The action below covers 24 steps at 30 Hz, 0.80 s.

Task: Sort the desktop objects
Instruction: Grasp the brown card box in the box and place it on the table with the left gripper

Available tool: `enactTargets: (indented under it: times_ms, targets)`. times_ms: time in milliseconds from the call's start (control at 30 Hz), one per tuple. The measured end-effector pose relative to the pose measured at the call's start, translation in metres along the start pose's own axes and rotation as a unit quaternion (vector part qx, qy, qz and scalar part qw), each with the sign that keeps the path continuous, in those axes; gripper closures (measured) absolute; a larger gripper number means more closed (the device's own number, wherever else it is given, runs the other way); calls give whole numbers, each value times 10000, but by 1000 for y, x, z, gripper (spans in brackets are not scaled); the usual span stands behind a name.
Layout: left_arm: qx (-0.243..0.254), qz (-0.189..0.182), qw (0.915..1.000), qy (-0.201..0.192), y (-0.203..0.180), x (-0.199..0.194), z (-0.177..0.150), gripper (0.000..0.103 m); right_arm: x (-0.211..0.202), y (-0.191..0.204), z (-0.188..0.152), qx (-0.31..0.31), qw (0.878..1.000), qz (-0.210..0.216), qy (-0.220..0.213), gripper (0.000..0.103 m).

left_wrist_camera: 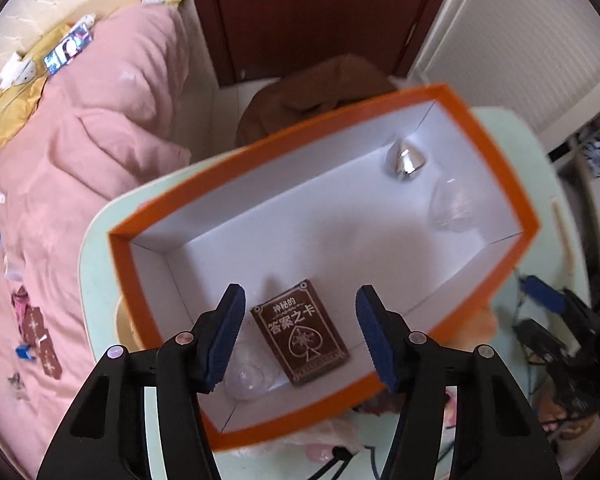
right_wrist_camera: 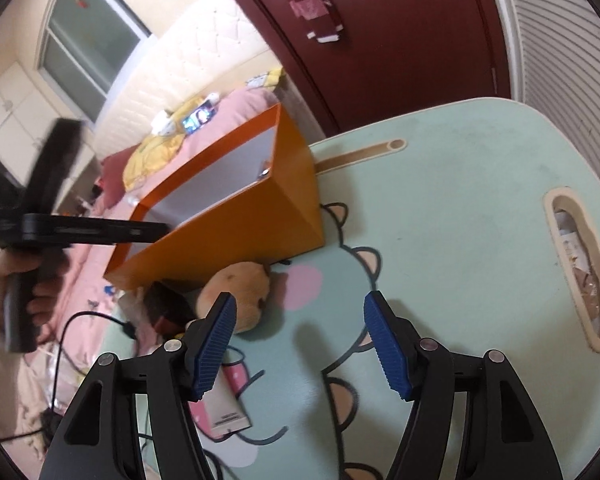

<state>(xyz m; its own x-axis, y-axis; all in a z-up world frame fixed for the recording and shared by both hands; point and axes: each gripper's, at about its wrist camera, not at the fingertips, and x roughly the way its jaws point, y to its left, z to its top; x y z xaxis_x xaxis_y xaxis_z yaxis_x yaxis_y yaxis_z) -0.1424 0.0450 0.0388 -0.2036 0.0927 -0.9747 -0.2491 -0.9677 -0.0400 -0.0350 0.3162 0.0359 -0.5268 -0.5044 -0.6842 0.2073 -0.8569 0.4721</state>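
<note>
An orange box point(left_wrist_camera: 496, 168) with a white inside stands on the mint table. In it lie a brown card deck point(left_wrist_camera: 300, 332), a silver cone point(left_wrist_camera: 403, 159), a clear plastic piece point(left_wrist_camera: 454, 206) and a pale round piece point(left_wrist_camera: 247, 376). My left gripper point(left_wrist_camera: 300, 332) is open and empty above the box, over the card deck. My right gripper point(right_wrist_camera: 300, 344) is open and empty above the table point(right_wrist_camera: 460, 200). In the right wrist view a tan plush toy point(right_wrist_camera: 240, 292) lies by the orange box point(right_wrist_camera: 252, 224), and a pink-and-white tube point(right_wrist_camera: 228, 404) lies under the left finger.
A pink bed point(left_wrist_camera: 80, 200) with a phone point(left_wrist_camera: 67, 50) lies left of the table. A dark red door point(right_wrist_camera: 400, 32) stands behind. The table has a slot point(right_wrist_camera: 580, 272) at the right. A black cable point(right_wrist_camera: 84, 320) hangs off the table's left edge.
</note>
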Motion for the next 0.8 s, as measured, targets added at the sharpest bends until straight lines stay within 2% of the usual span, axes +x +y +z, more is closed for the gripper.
enactTargets:
  times_ms: [100, 300, 500, 533, 600, 667, 733, 800]
  targets:
    - [-78, 86, 9995, 293, 0, 16, 2, 44, -2, 3, 1, -63, 9999, 92, -48, 35]
    - [-98, 137, 9990, 407, 2, 21, 4, 44, -5, 0, 4, 120, 9994, 310, -41, 34]
    - [-39, 65, 9983, 575, 8, 20, 8, 45, -8, -4, 5, 243, 9991, 335, -91, 33]
    - [-26, 66, 9985, 550, 8, 20, 8, 47, -9, -4, 4, 244, 9991, 335, -102, 33]
    - [-126, -85, 9989, 445, 11, 13, 9, 65, -10, -5, 4, 229, 9991, 343, -115, 33]
    - [-218, -178, 9989, 362, 16, 7, 11, 87, -11, -4, 4, 208, 9991, 335, -123, 33]
    - [-305, -228, 9988, 305, 23, 1, 12, 89, -11, -4, 3, 201, 9992, 333, -123, 33]
    - [-382, -319, 9979, 419, 26, 3, 12, 88, -11, -4, 2, 206, 9991, 354, -116, 33]
